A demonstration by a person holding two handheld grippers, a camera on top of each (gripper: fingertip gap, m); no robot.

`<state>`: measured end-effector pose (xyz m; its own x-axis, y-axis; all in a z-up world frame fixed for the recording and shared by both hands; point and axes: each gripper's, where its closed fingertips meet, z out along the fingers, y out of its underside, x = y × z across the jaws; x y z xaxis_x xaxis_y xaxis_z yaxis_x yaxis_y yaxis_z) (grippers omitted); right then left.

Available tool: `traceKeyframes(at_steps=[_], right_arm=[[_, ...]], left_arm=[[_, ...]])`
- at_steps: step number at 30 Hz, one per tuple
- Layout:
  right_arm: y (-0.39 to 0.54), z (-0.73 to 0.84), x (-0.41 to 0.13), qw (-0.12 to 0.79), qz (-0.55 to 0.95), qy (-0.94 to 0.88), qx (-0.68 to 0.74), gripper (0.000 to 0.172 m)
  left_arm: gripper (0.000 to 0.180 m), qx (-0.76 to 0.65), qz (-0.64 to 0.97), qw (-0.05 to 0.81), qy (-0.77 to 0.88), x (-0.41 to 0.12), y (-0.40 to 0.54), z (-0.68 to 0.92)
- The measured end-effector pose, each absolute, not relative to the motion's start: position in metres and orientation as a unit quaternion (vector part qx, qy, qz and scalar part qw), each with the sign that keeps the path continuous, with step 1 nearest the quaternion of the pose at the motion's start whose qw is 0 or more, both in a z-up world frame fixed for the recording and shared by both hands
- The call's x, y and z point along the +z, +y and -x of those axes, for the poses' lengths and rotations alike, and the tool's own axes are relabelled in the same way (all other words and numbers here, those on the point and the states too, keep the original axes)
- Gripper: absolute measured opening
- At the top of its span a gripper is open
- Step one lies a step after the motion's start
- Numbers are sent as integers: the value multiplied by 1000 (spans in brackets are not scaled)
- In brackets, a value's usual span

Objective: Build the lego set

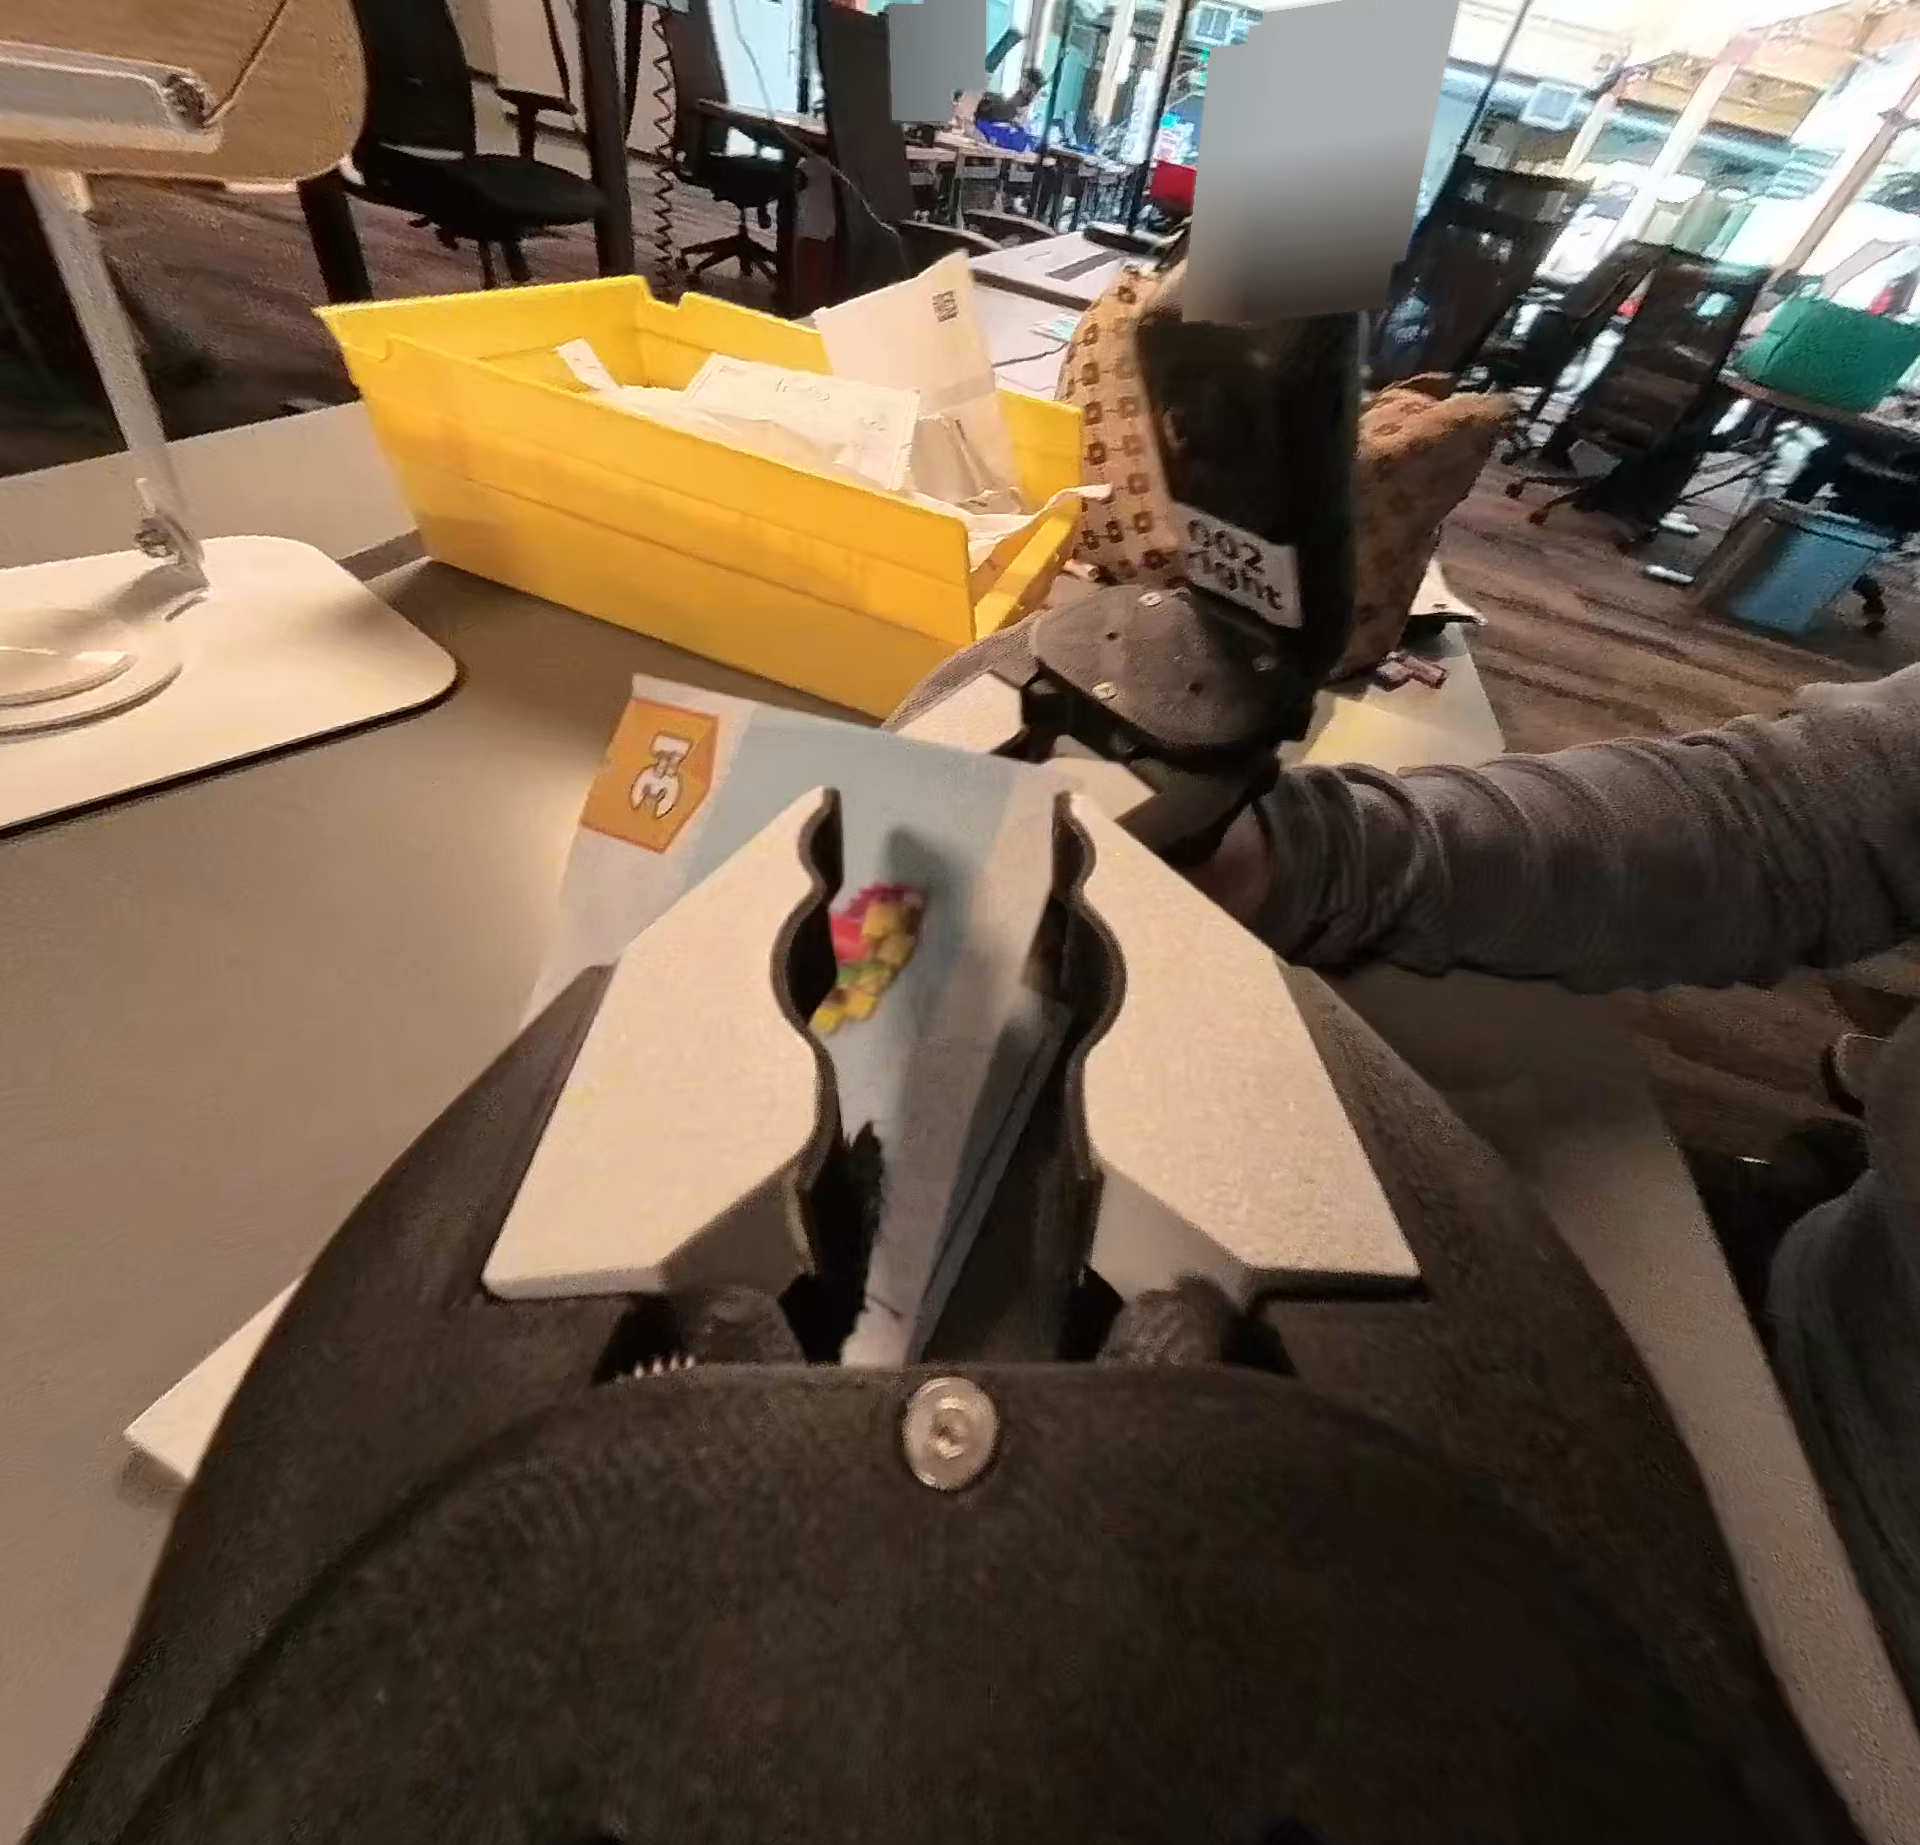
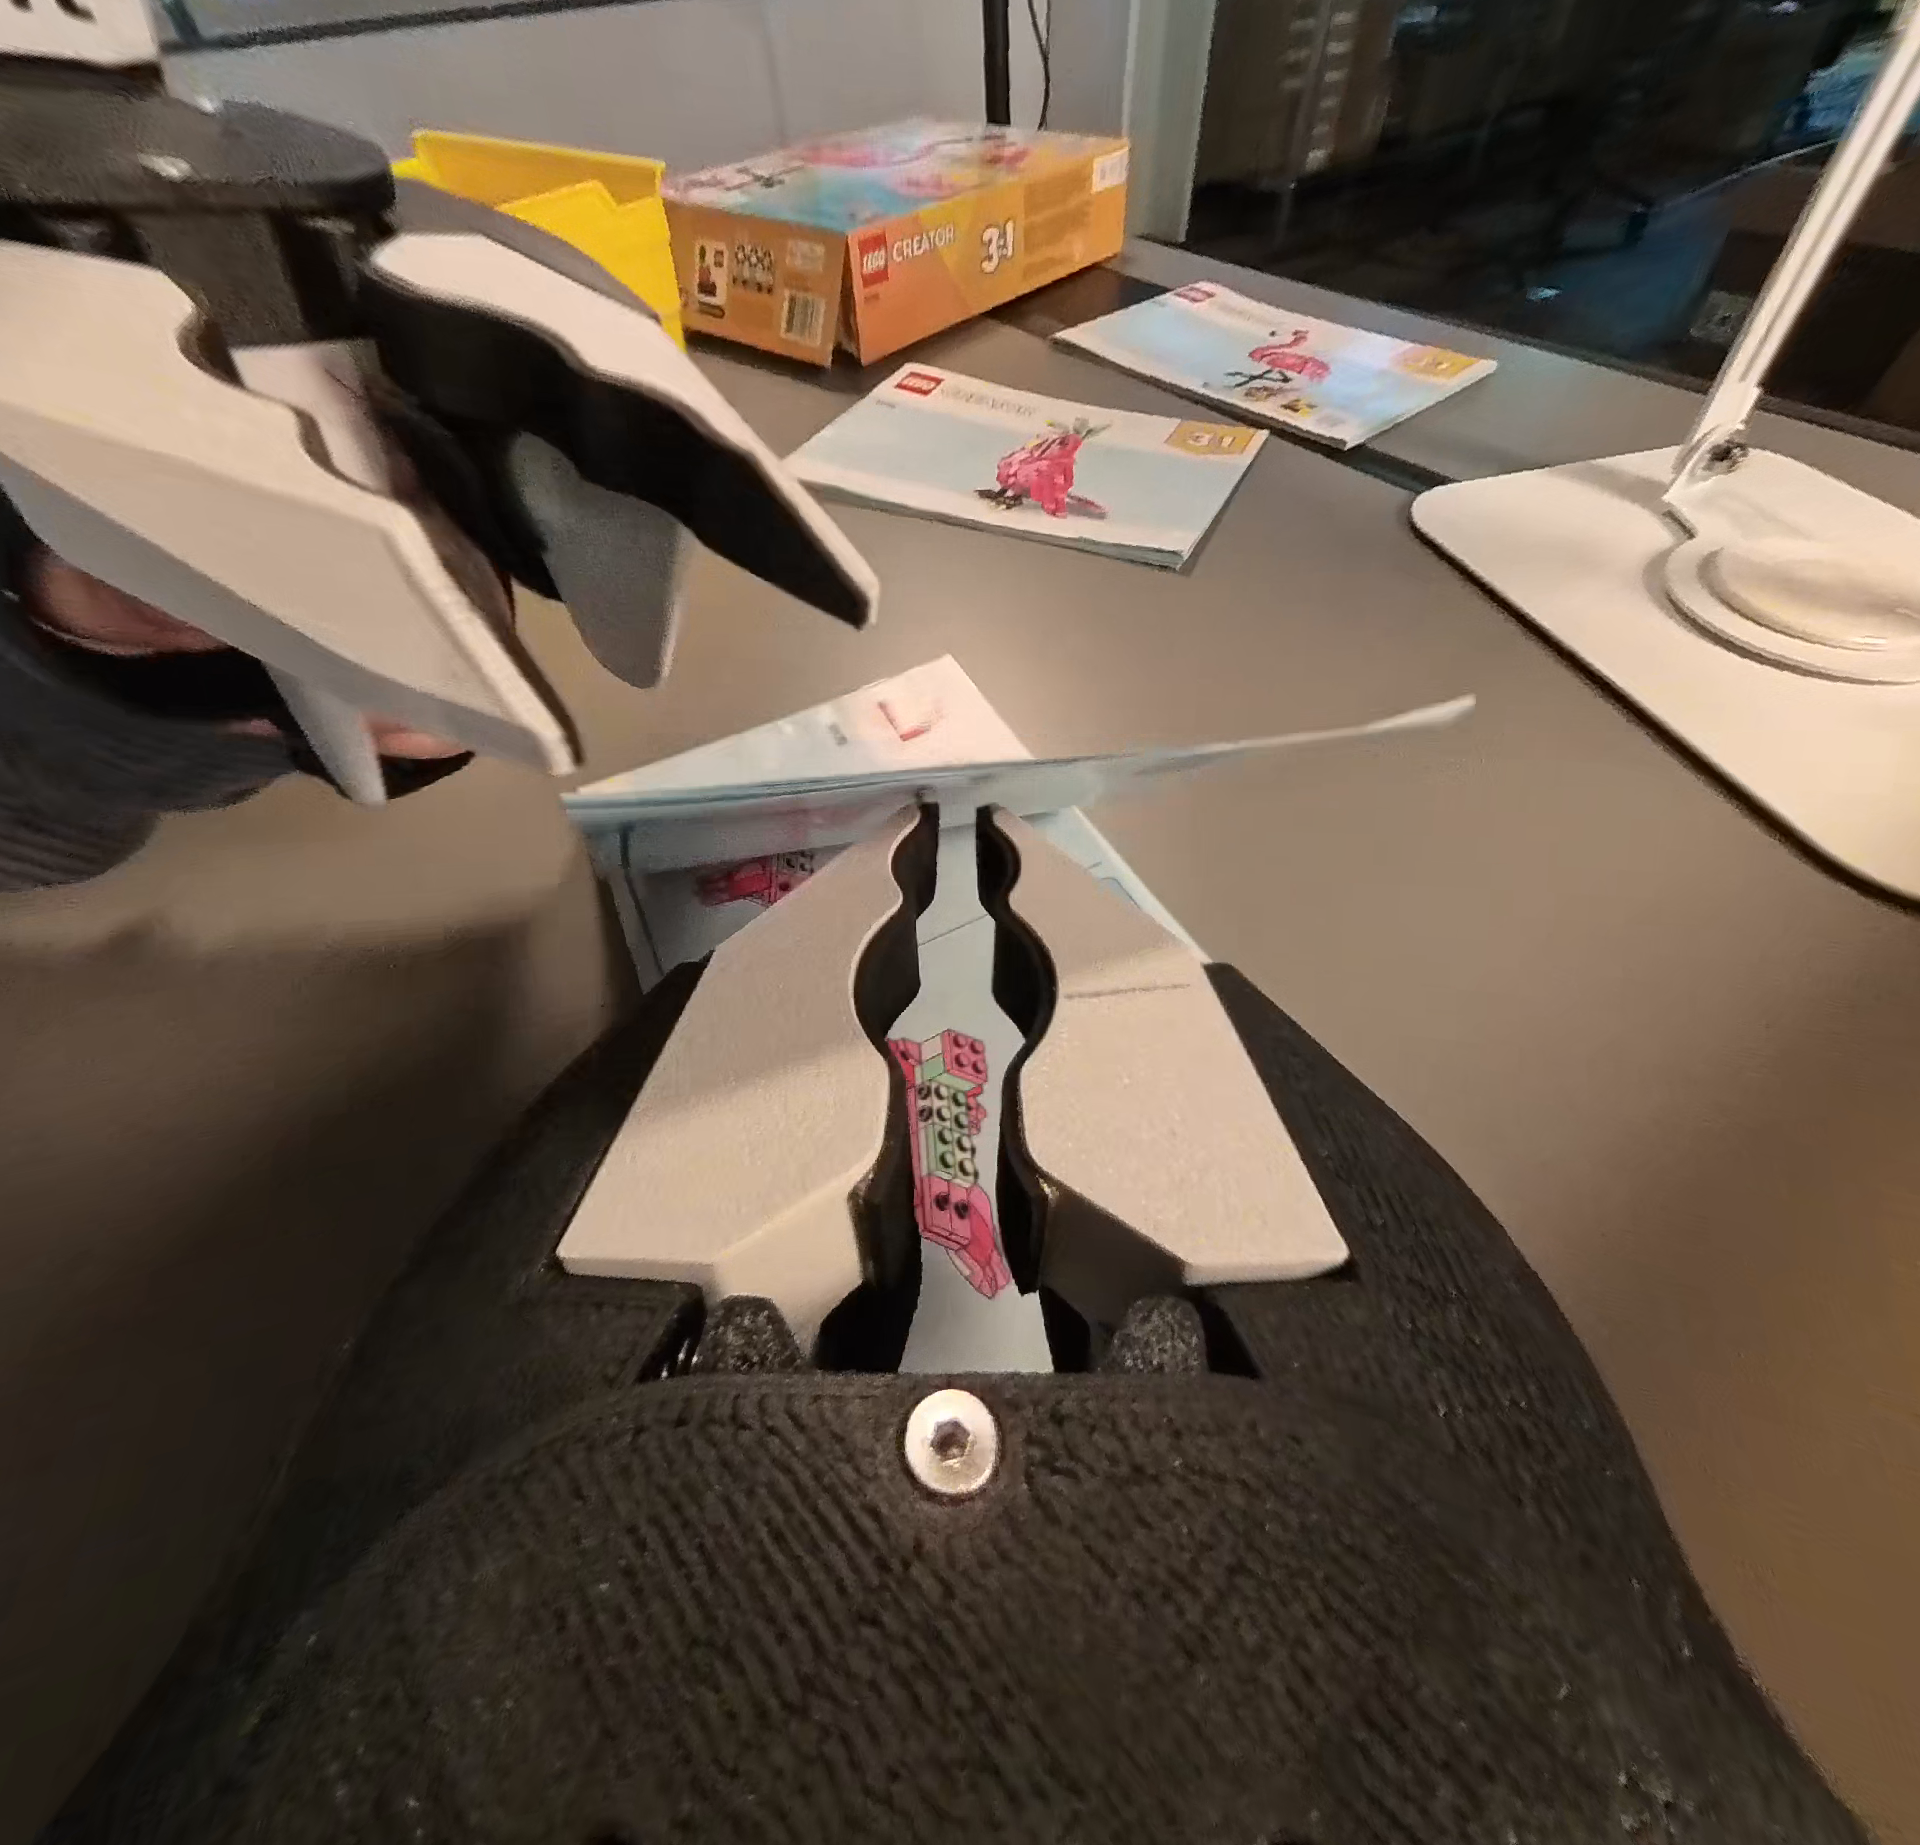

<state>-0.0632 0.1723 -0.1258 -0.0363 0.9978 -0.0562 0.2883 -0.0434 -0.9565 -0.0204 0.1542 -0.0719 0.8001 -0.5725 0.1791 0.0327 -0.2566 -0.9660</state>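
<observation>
Booklet [image 2: 790, 756] pages are pinched in my right hand-held gripper [image 2: 956, 808], its two tips nearly together on the paper edge, lifting it half open just above the grey surface [image 2: 1299, 964]. My left hand-held gripper [image 1: 945, 808] is spread with nothing pressed between its fingers, hovering over the same light-blue booklet. Yellow bin [image 1: 665, 507] of papers sits behind, lamp base [image 2: 1662, 590] off to the side, two more booklets [image 2: 1029, 476] and an orange box [image 2: 904, 237] further back.
</observation>
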Motion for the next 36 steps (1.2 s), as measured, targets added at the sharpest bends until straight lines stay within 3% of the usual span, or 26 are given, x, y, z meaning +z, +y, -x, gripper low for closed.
traceKeyframes(at_steps=[14,23,36], right_arm=[[178,61,-123,417,575,-552,437,5],[178,61,-123,414,576,-549,442,4],[178,61,-123,412,575,-549,445,4]], left_arm=[[34,-292,731,579,210,-76,149,9],[7,-338,716,577,200,-70,146,7],[17,-383,713,557,188,-74,145,6]])
